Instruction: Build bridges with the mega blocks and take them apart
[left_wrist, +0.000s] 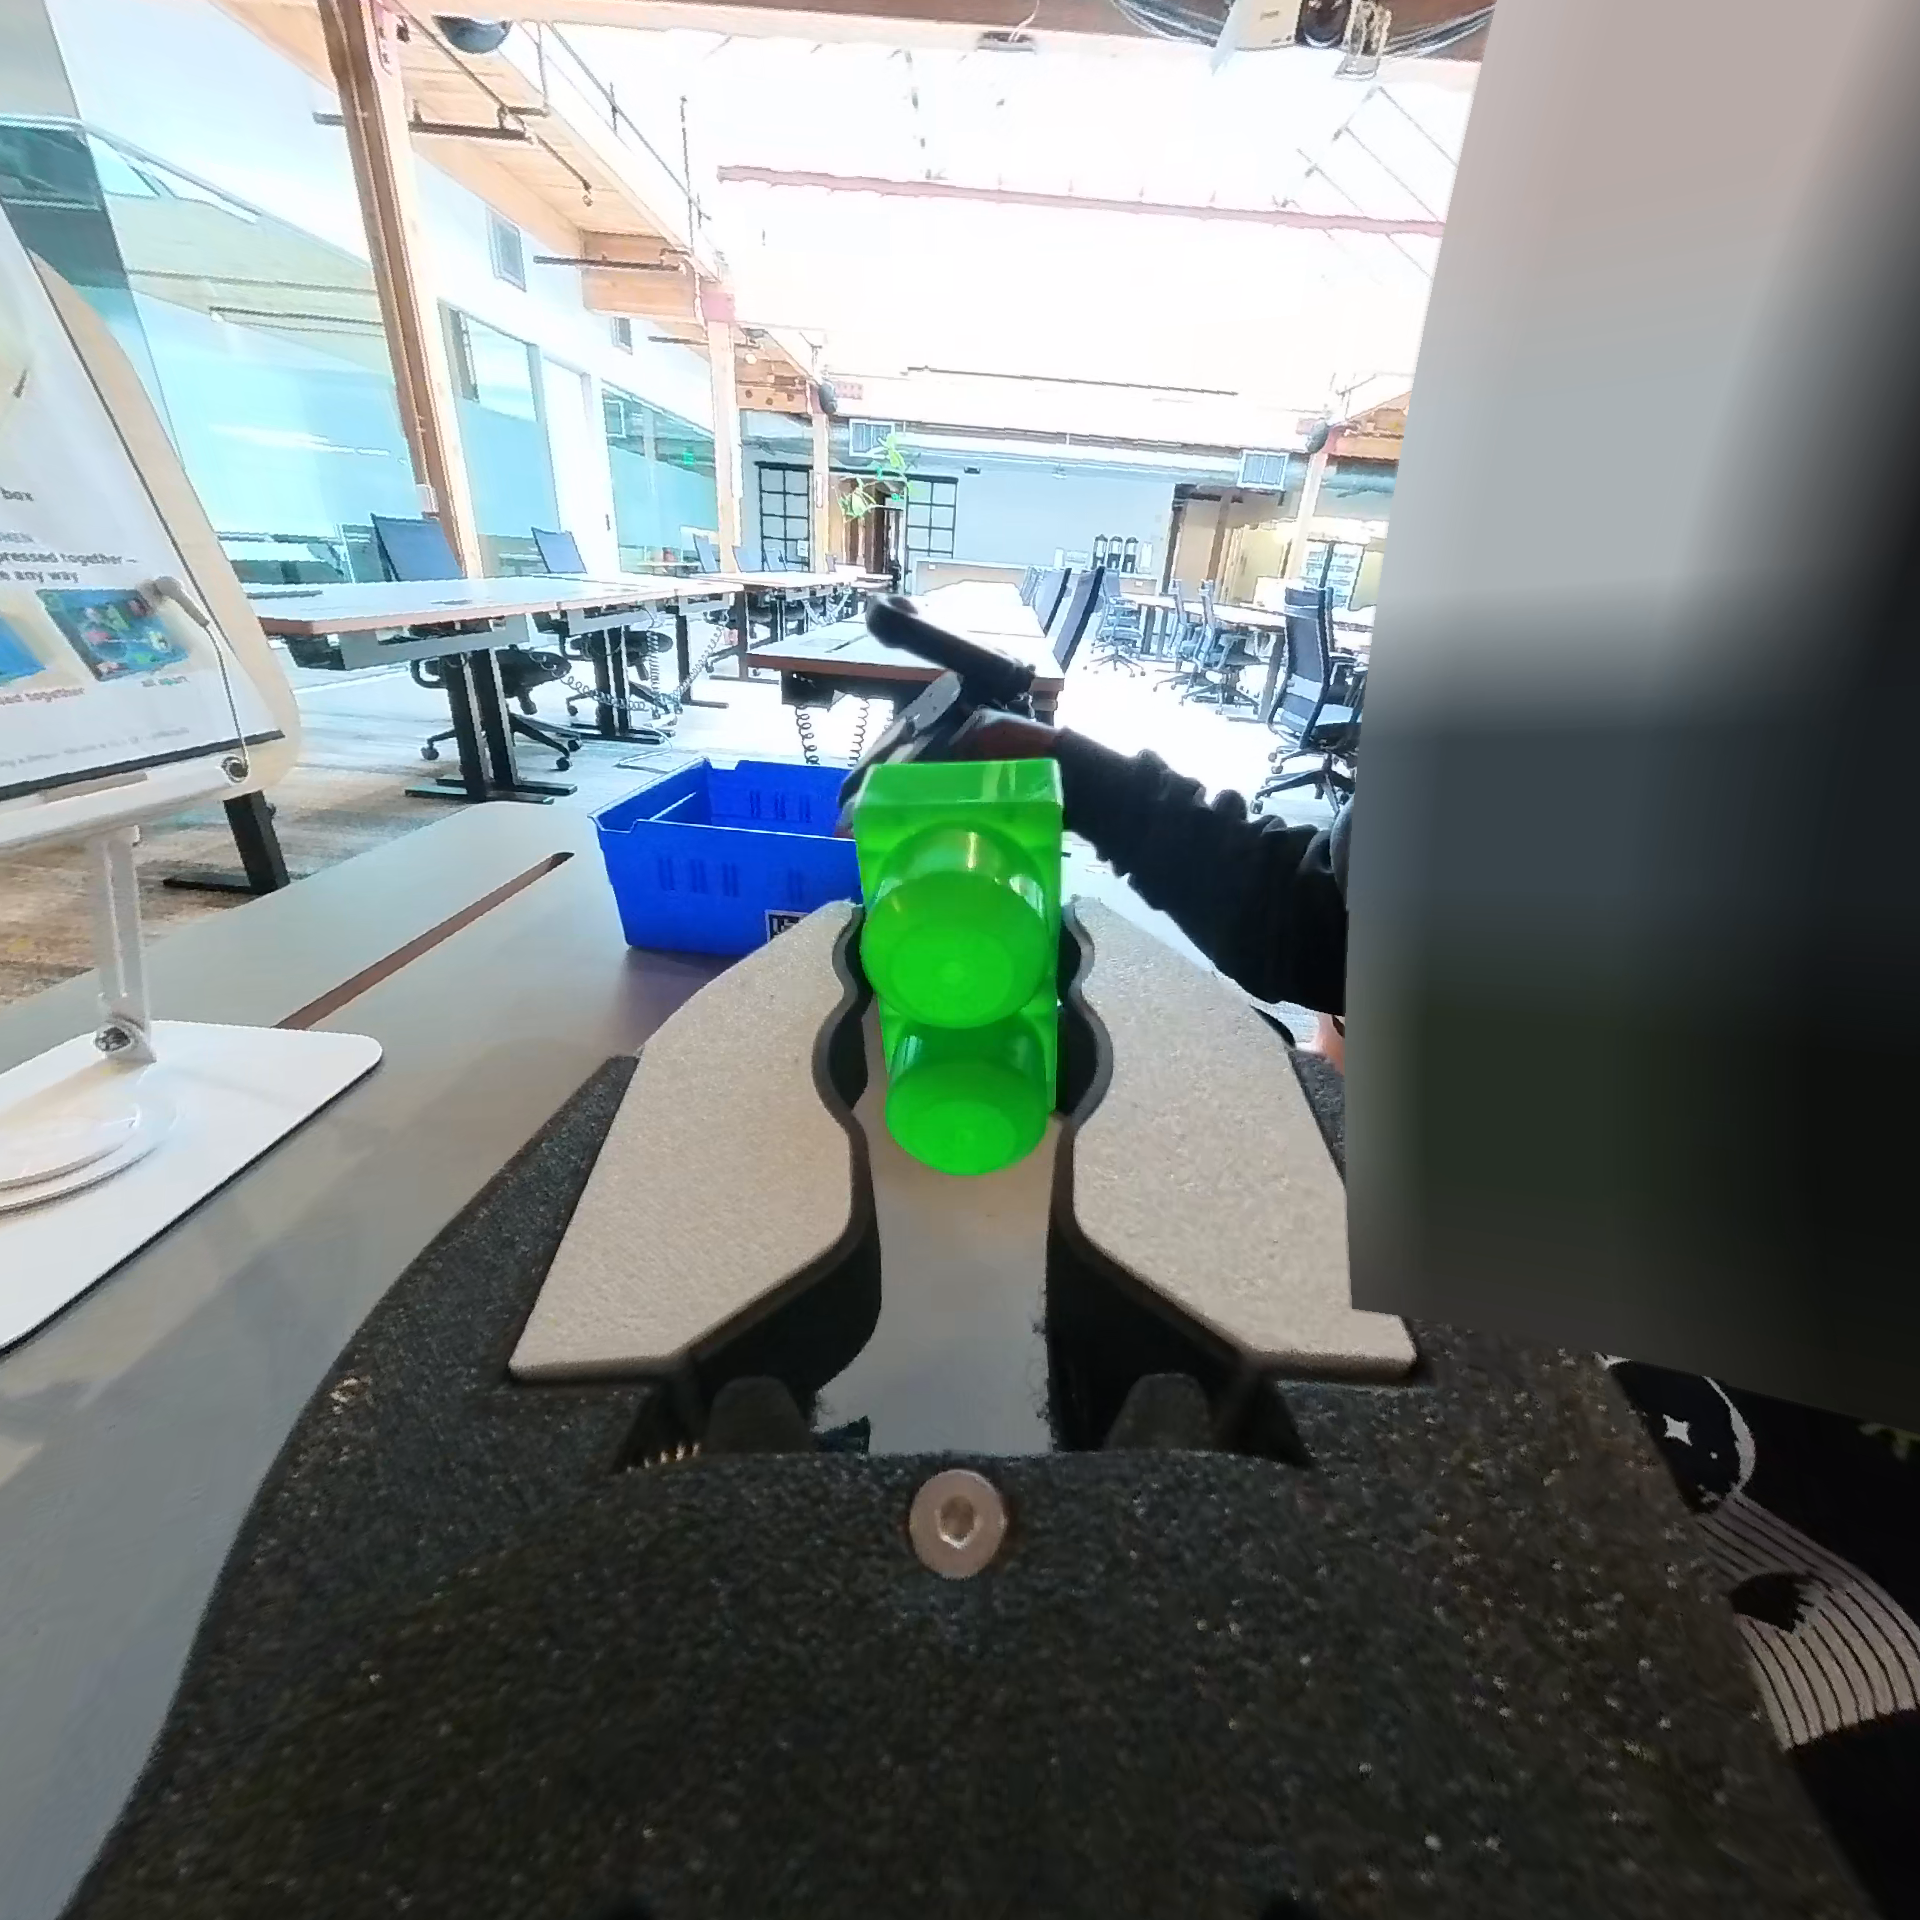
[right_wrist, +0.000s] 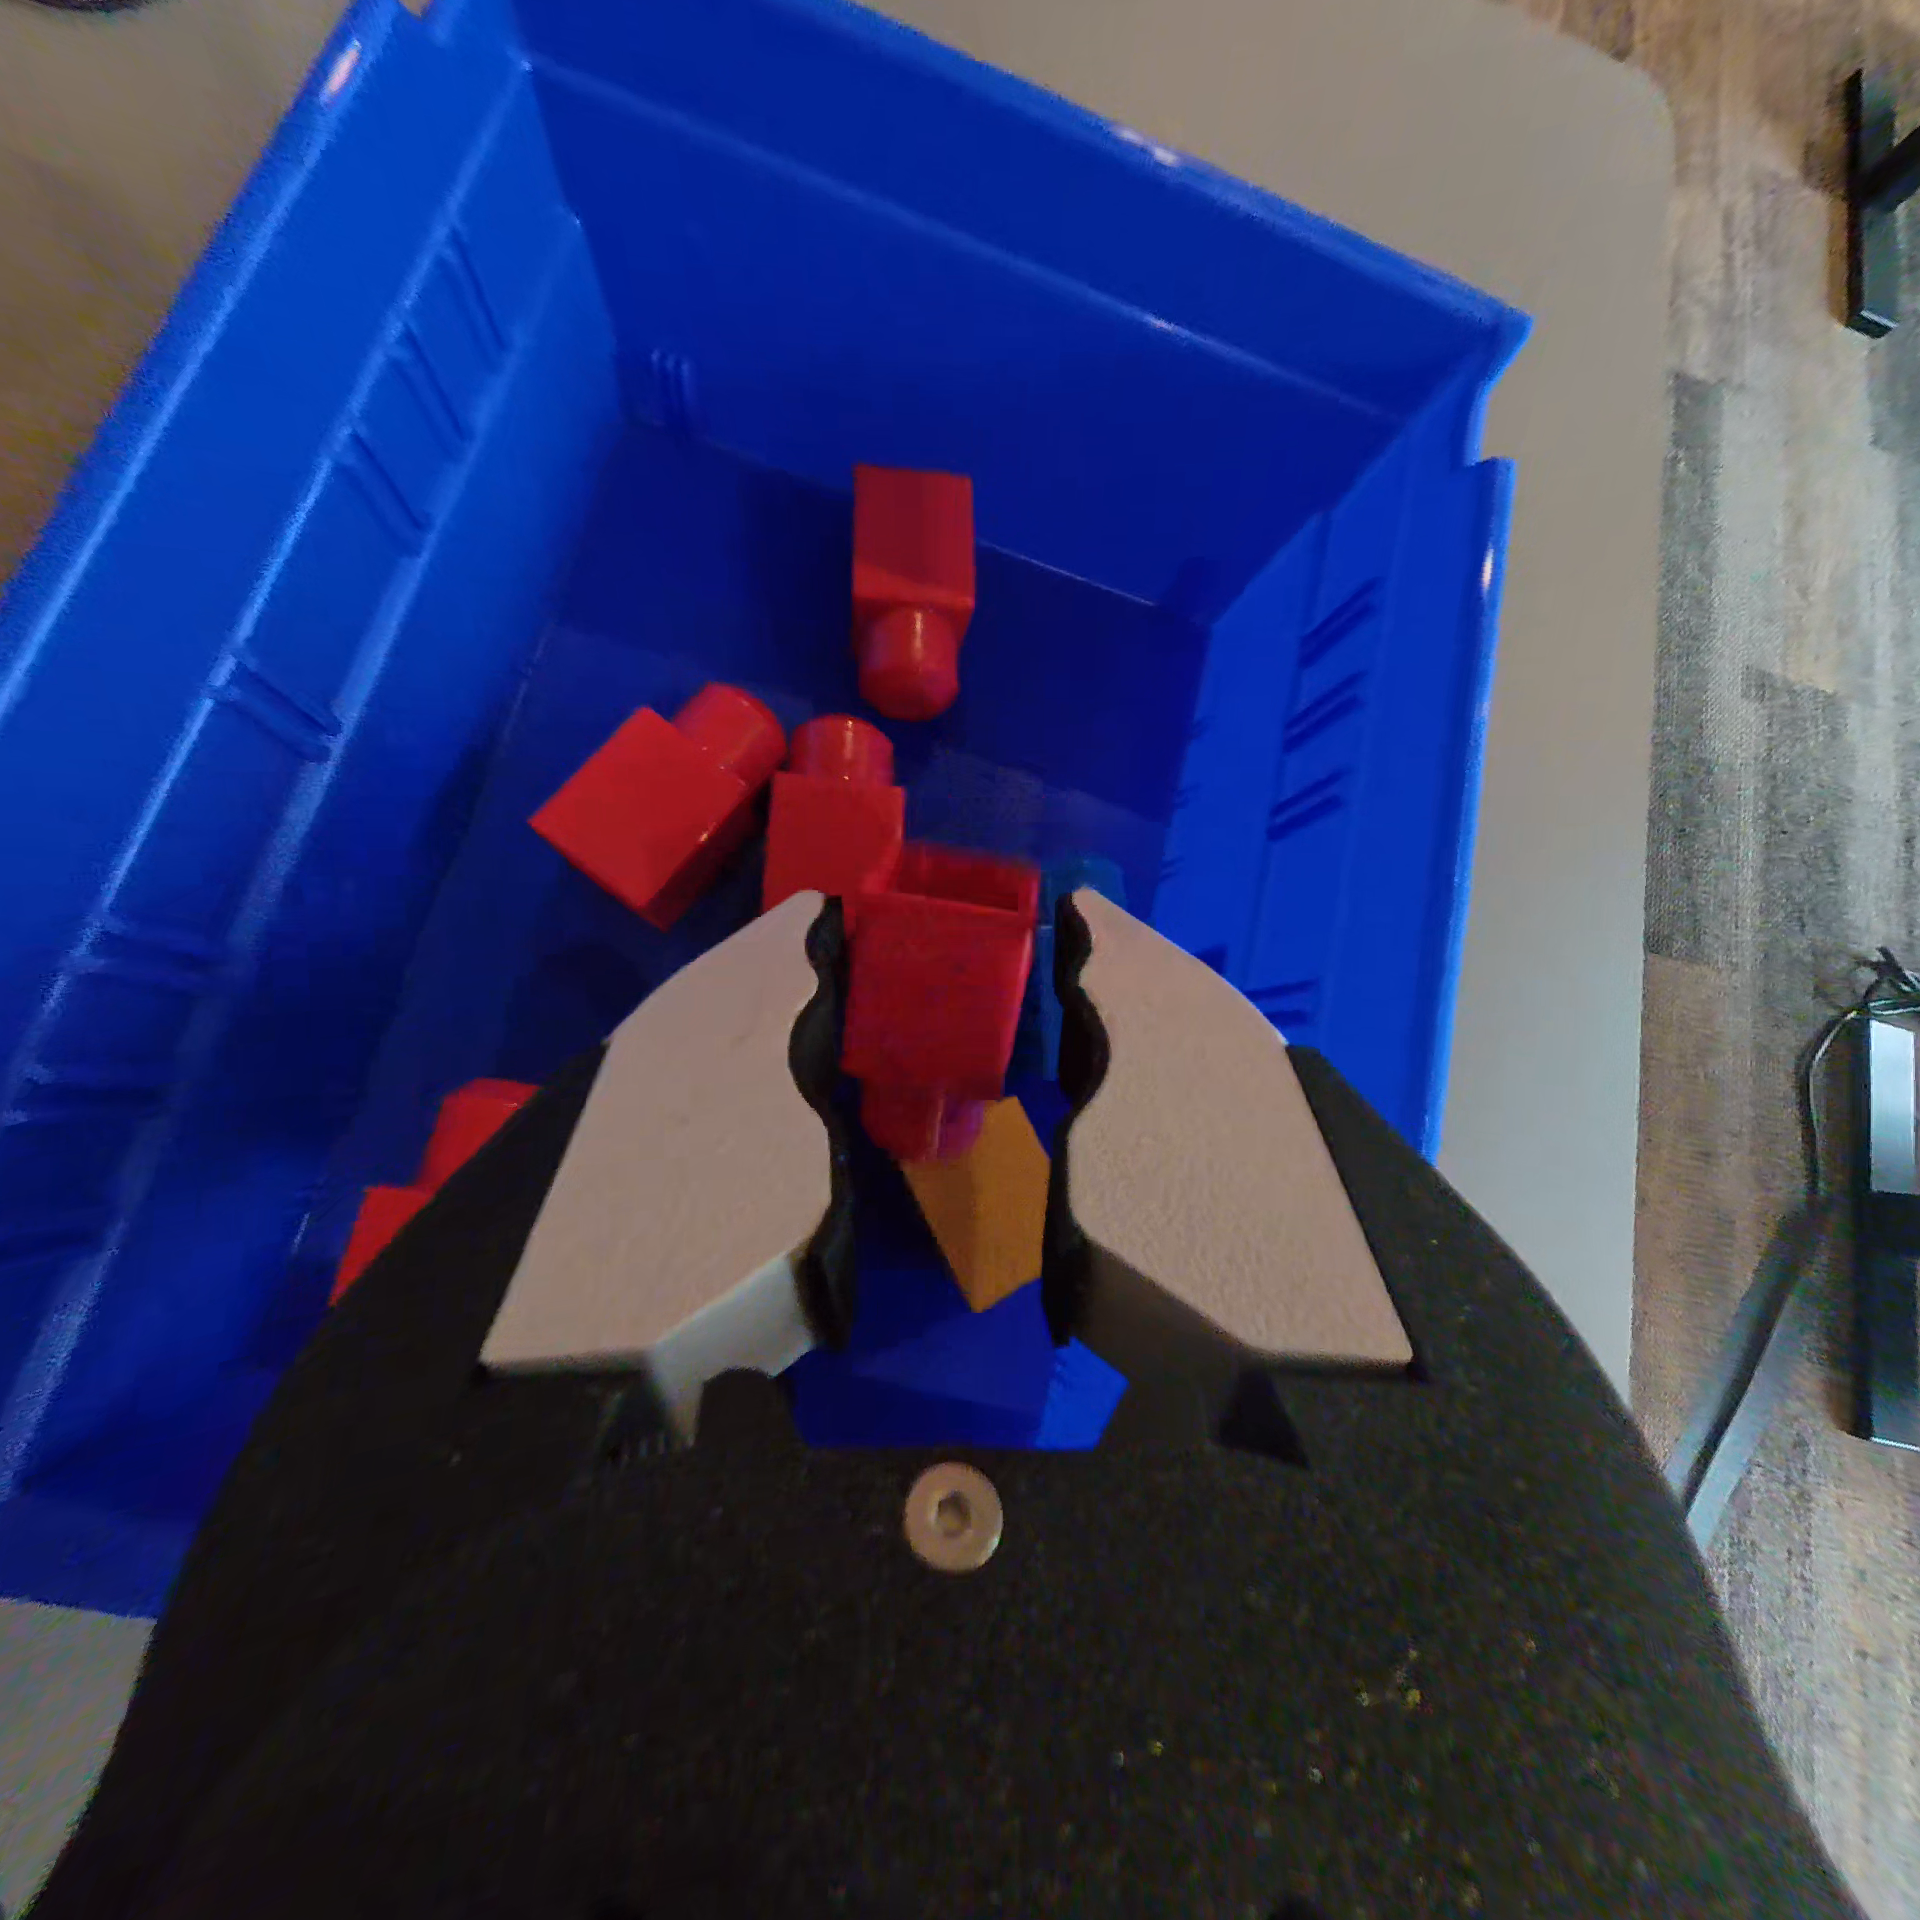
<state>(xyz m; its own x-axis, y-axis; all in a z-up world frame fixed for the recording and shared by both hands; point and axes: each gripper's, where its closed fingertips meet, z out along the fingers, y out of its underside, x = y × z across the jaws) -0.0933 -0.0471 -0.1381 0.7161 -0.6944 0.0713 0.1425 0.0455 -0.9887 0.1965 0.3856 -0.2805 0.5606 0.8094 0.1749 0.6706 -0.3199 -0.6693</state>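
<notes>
My left gripper (left_wrist: 956, 920) is shut on a bright green two-stud block (left_wrist: 961, 997) and holds it in the air, studs toward the camera. My right gripper (right_wrist: 951, 914) hangs over the blue bin (right_wrist: 935, 312). A red one-stud block (right_wrist: 940, 987) sits between its fingers, blurred, touching the left pad with a slim gap at the right pad. Several red blocks (right_wrist: 655, 800) lie on the bin floor, with an orange block (right_wrist: 987, 1205) and a blue block (right_wrist: 935, 1382) under the gripper. The right gripper also shows in the left wrist view (left_wrist: 935, 696) above the bin (left_wrist: 717, 862).
The bin stands on a grey table (left_wrist: 468, 1039). A white stand with an instruction sheet (left_wrist: 104, 644) is at the left. A dark-sleeved arm (left_wrist: 1195, 862) reaches to the bin. Carpet and a table leg (right_wrist: 1756, 1309) lie beyond the table's right edge. My hands' fingertips stand some 55 cm from each other.
</notes>
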